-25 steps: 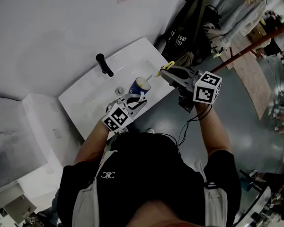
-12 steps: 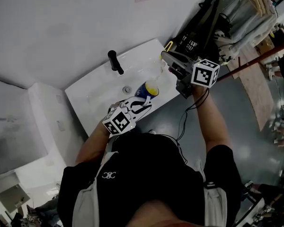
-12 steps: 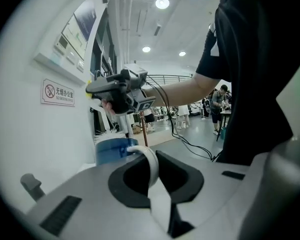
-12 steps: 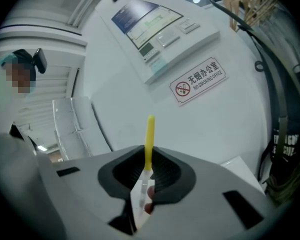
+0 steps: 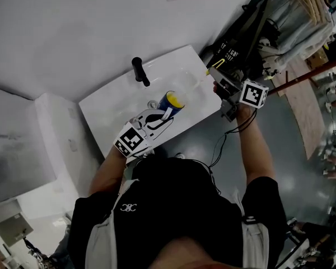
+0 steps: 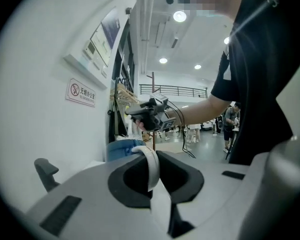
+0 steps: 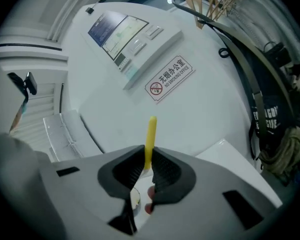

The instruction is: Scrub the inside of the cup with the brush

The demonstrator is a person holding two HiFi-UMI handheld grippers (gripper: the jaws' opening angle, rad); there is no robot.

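Pinching the blue cup (image 5: 171, 101) by its white handle in the fingers of the left gripper (image 5: 161, 117) over the sink (image 5: 109, 112), yellow brush (image 7: 150, 134) clamped in the right gripper (image 7: 149, 166), clear of the rim, so scrubbing apparently all left to do

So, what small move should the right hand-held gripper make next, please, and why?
Probably swing the right hand-held gripper toward the cup: it grips the yellow brush, yet the brush is clear of the cup's mouth, while the left hand-held gripper holds the cup by its handle over the sink.
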